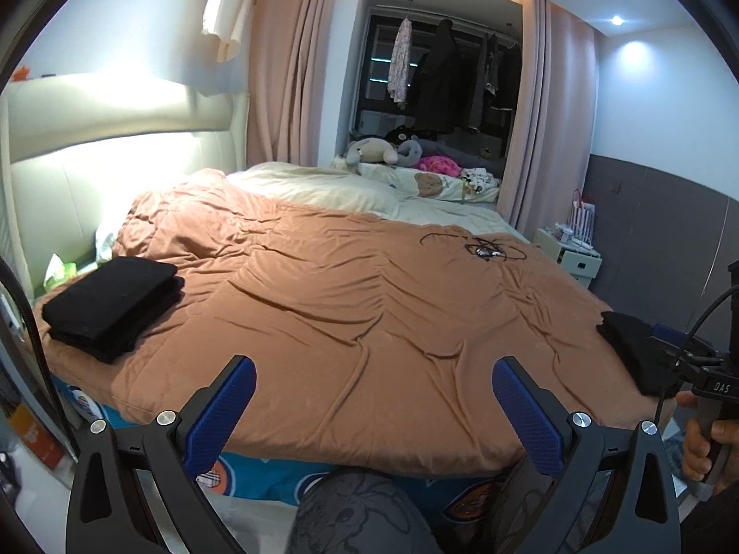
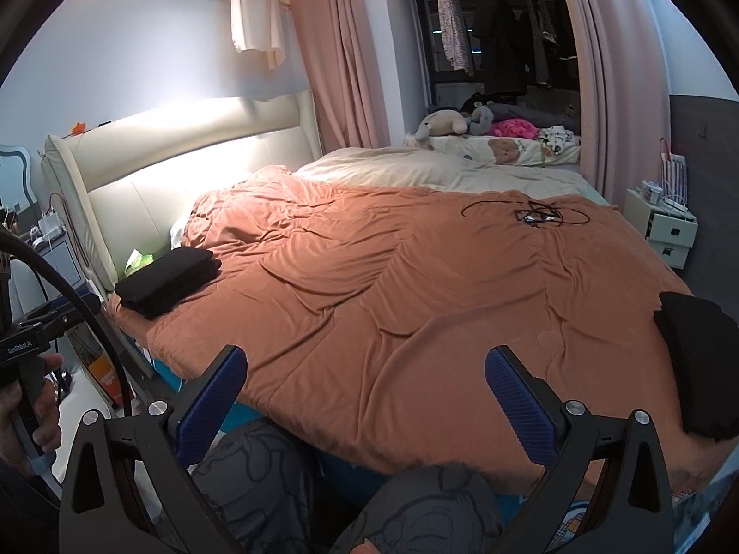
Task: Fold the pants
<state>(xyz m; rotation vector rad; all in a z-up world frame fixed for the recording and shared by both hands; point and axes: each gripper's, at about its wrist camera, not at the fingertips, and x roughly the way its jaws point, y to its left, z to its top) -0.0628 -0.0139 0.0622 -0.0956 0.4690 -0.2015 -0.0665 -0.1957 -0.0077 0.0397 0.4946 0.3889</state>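
Left wrist view shows the left gripper with jaws apart, empty, as is the right gripper. Folded pants sit at the bed's left corner; next, I'd pinch the dark pile at the right edge by its waistband.

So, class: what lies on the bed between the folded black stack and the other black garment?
Only bare, wrinkled orange blanket between folded stack and black garment; right wrist view.

Black folded pants, orange-brown quilt, blue gripper pads
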